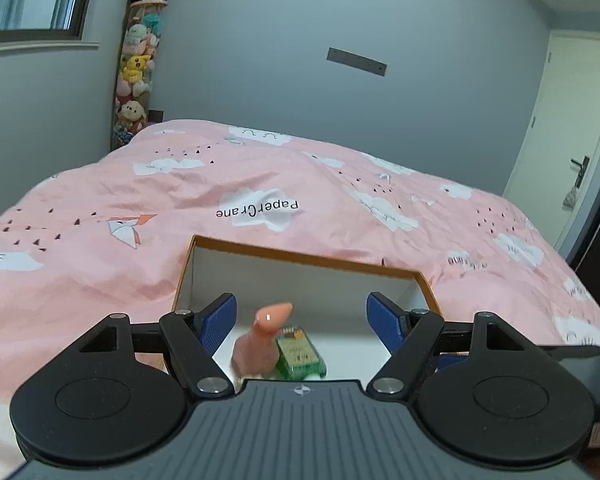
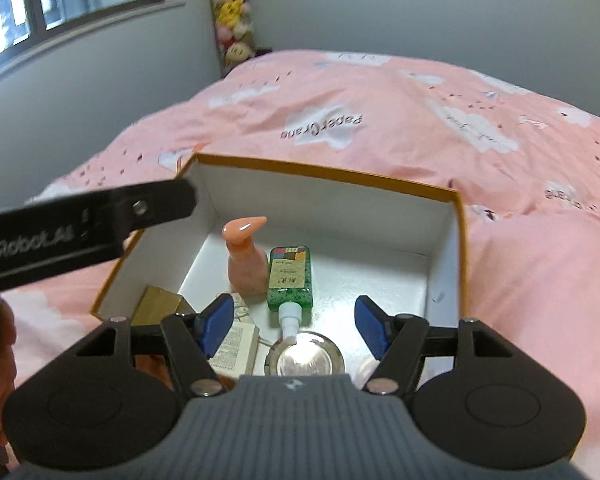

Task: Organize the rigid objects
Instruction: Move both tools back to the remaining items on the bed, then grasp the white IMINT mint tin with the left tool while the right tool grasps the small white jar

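Observation:
An open cardboard box (image 2: 328, 172) with an orange rim and white inside lies on the pink bed. In it a pink pointed-top bottle (image 2: 244, 256) stands upright. Beside that lies a green bottle (image 2: 290, 276) with a white nozzle, and nearer are a round metal tin (image 2: 305, 356), a gold box (image 2: 160, 304) and a white printed carton (image 2: 238, 344). My right gripper (image 2: 294, 322) hangs open above the box's near end, holding nothing. My left gripper (image 1: 302, 316) is open and empty too, above the pink bottle (image 1: 260, 340) and green bottle (image 1: 300, 354).
The pink duvet (image 1: 260, 184) with cloud prints spreads around the box (image 1: 300, 258). A tall column of plush toys (image 1: 138, 68) stands in the far corner. A white door (image 1: 560, 120) is at the right. The other tool's black body (image 2: 80, 228) crosses the box's left rim, with a hand (image 2: 0, 340) behind it.

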`<state>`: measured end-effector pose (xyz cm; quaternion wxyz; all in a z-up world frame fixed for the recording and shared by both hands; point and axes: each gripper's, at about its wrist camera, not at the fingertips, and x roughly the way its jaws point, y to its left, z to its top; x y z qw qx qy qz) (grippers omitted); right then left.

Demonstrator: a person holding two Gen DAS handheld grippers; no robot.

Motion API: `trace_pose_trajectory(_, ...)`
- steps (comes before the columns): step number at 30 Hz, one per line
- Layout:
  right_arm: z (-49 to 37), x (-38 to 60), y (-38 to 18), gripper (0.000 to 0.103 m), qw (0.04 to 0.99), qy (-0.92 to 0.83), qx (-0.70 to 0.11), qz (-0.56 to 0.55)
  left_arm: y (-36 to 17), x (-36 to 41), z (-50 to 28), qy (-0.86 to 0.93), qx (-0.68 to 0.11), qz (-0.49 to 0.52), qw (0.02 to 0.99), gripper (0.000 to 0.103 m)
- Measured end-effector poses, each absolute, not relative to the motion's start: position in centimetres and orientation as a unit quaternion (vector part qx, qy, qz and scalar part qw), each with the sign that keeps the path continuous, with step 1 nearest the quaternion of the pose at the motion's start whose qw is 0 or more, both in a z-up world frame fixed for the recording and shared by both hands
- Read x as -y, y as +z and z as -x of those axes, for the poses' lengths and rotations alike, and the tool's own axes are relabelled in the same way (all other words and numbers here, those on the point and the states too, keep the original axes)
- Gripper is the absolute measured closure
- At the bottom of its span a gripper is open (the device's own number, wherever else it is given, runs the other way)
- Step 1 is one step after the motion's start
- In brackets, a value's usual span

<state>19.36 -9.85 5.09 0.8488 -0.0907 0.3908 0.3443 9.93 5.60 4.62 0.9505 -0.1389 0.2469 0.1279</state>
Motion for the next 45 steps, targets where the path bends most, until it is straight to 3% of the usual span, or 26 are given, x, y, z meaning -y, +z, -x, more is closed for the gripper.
trace_pose_trajectory(7, -15.6, 13.7, 4.7, 0.036, 0.859, 0.326, -0.388, 0.076, 3.7, -4.1, -7.1, 0.066, -0.294, 0.137, 0.943, 0.016)
trace_pose_trajectory(24, -10.8, 18.0, -1.3, 0.038, 0.792, 0.286, -0.532, 0.086, -4.2, -3.1, -3.7, 0.023, -0.484, 0.18, 0.856, 0.023)
trace_pose_trajectory(32, -10.7, 19.7, -3.2, 0.038, 0.77, 0.263, -0.579, 0.054, -7.0, -4.0, -2.4, 0.014, -0.518, 0.266, 0.813, 0.024)
trace_pose_trajectory(45, -10.9, 20.2, -4.7, 0.044, 0.762, 0.247, -0.597, 0.049, -10.7, -2.3, -3.6, -0.022, -0.562, 0.274, 0.78, 0.024)
